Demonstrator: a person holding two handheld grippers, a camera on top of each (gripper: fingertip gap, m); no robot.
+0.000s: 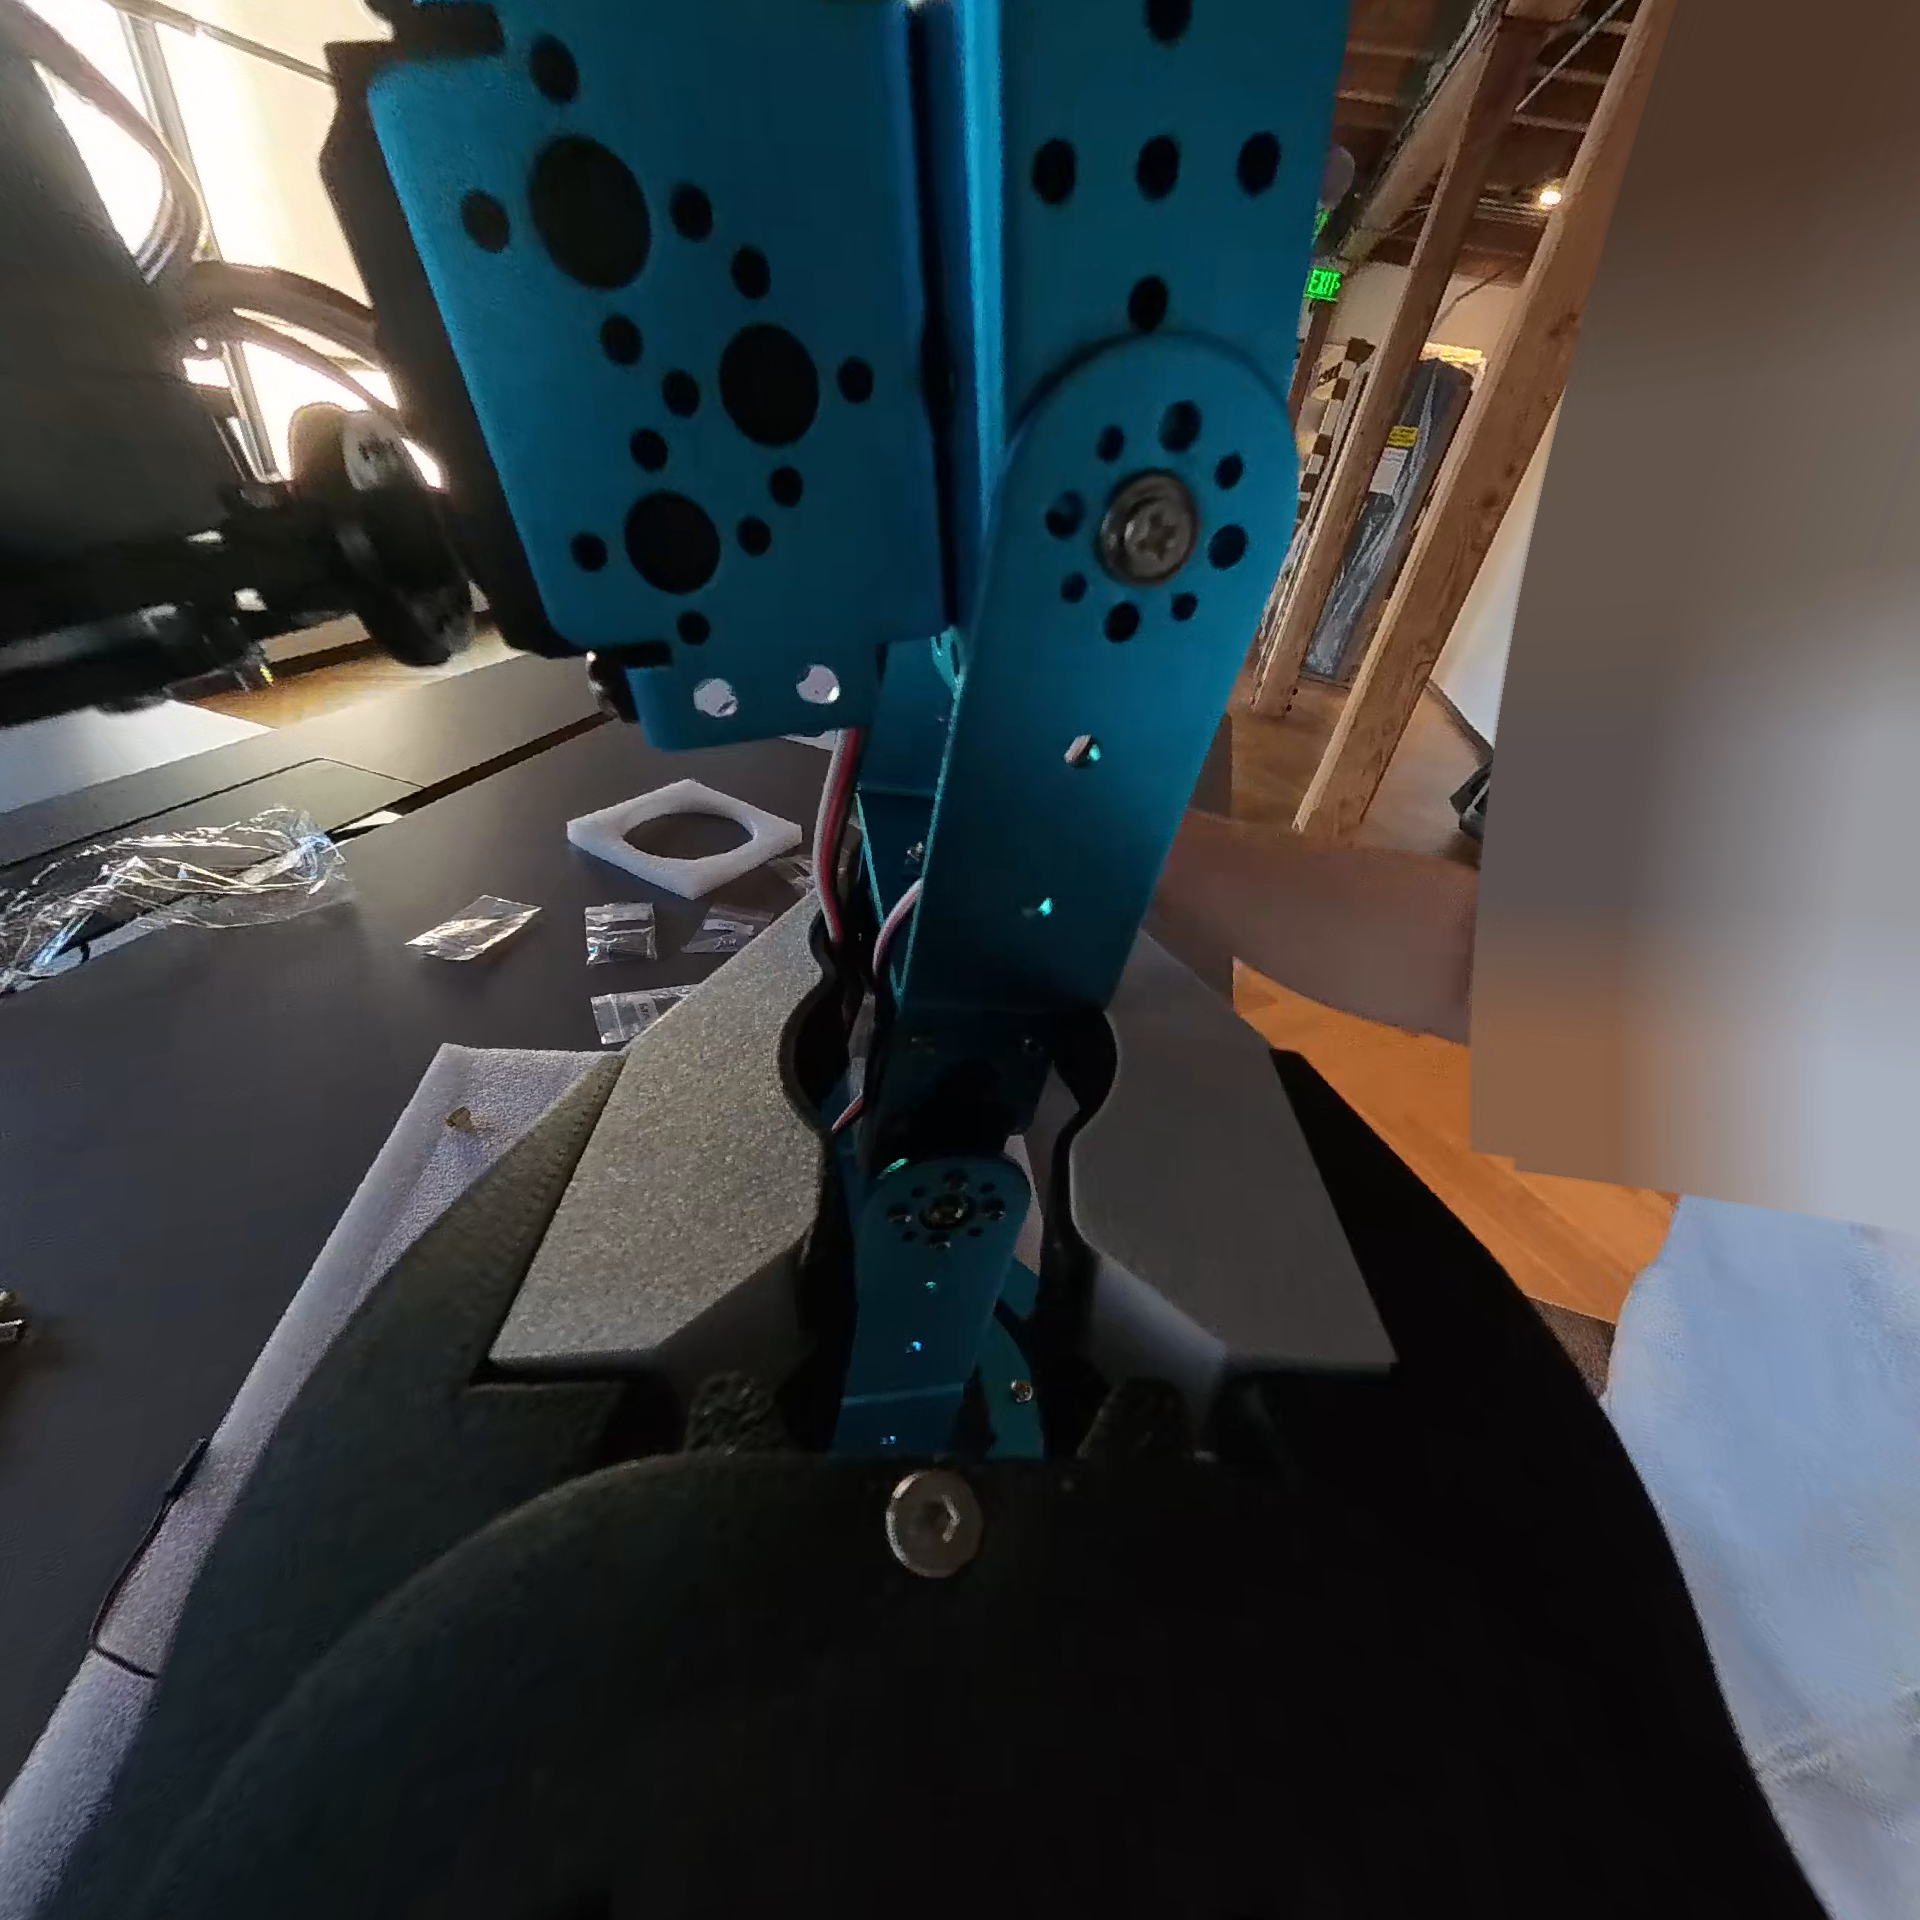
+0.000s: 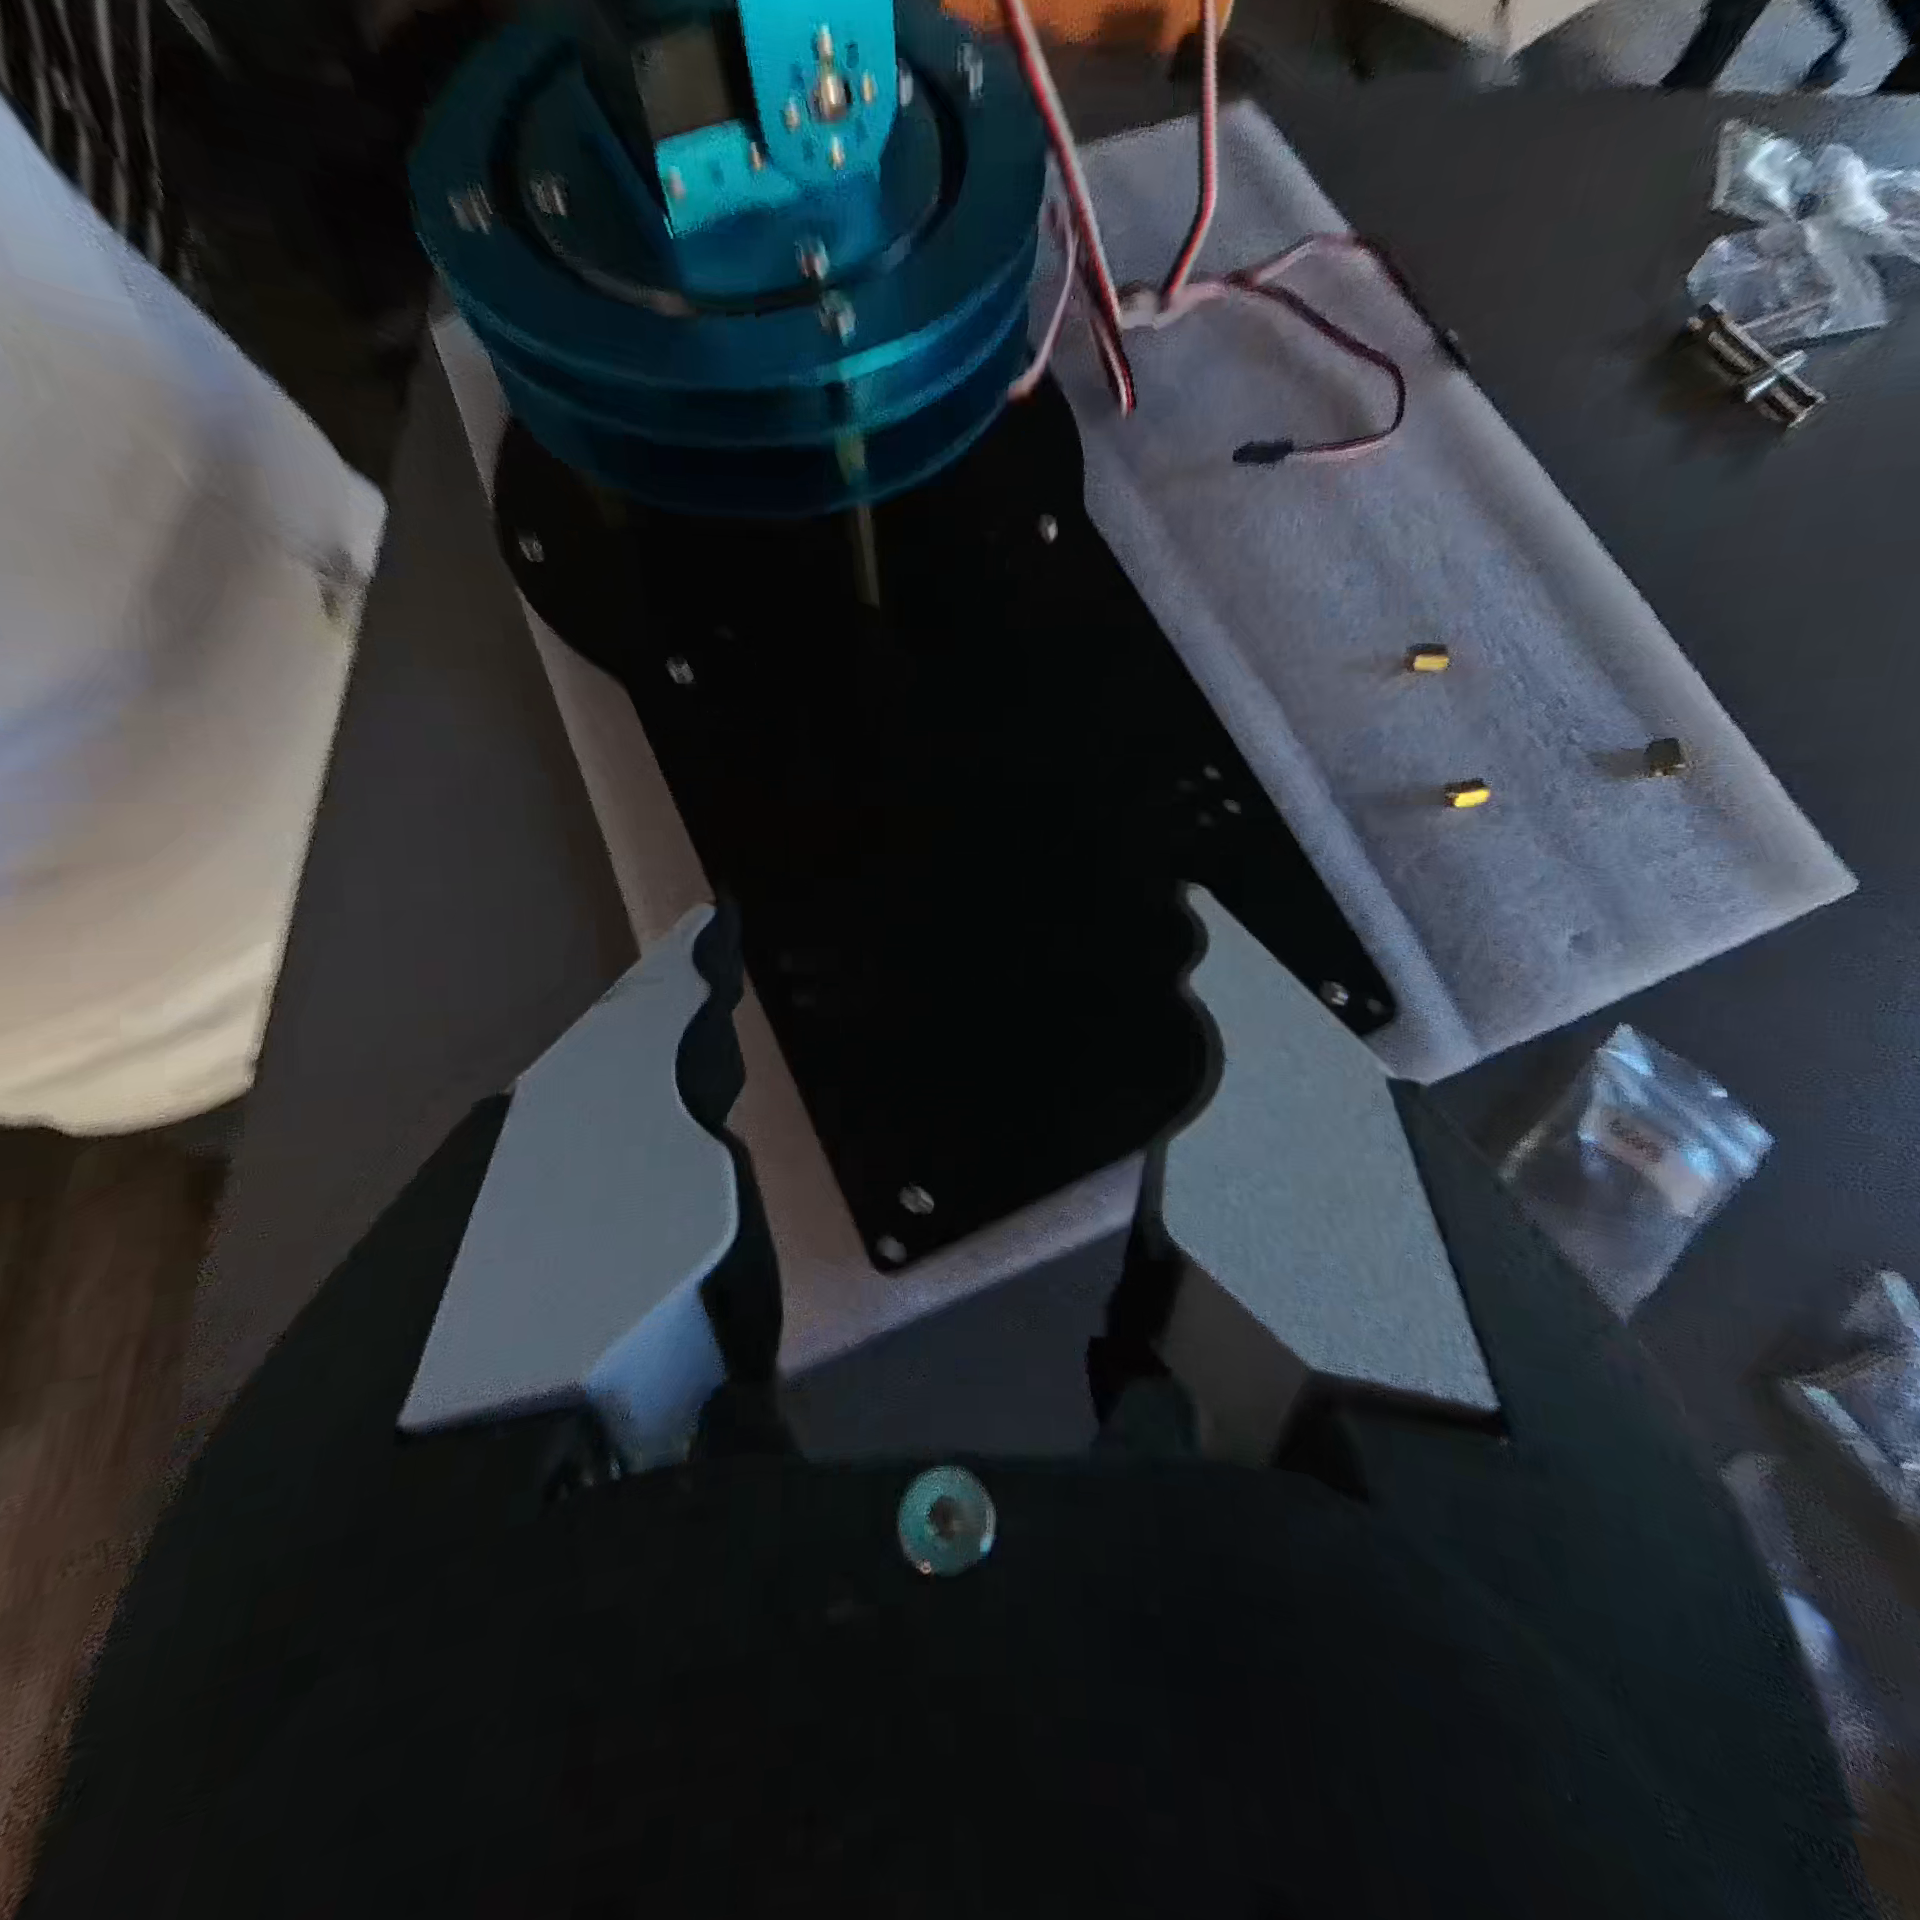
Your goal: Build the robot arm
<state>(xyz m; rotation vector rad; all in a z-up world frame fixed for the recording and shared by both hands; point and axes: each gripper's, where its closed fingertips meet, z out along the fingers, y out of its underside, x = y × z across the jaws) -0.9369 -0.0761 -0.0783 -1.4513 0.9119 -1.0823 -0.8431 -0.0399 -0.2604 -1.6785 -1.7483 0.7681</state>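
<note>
While the left tool (image 1: 940,1132) gripped the lower part of a blue metal arm (image 1: 1049,644), its grey fingers (image 1: 675,1174) were pressed in on the link from both sides, and the arm's long axis ran straight up the middle of the left wrist view. At the far left of that view crumpled clear wrap (image 1: 166,873) lay on the black counter (image 1: 208,1091). Toward the centre came a few small clear bags (image 1: 620,932) and a white foam square (image 1: 681,834) with a round hole. Red, white and black wires (image 1: 868,914) ran down beside the arm into the gap between the fingers. Wooden posts (image 1: 1392,416) filled the upper right.

In the right wrist view, which was blurred, a white cloth-like mass (image 2: 156,675) sat at the left edge. The right tool (image 2: 961,1049) was spread wide and held nothing. It hovered over a flat black plate (image 2: 914,831) whose long axis ran from the frame's upper left to lower right, with its lower end between the fingers. Whether they touched it could not be told. A blue round base (image 2: 727,332) stood at the plate's far end, straight ahead of this tool and well apart from it. Right of the plate, a sheet of white foam (image 2: 1403,644) carried loose wire (image 2: 1330,416) and three small brass pieces (image 2: 1465,795). More clear bags (image 2: 1631,1143) lay at the right edge.
</note>
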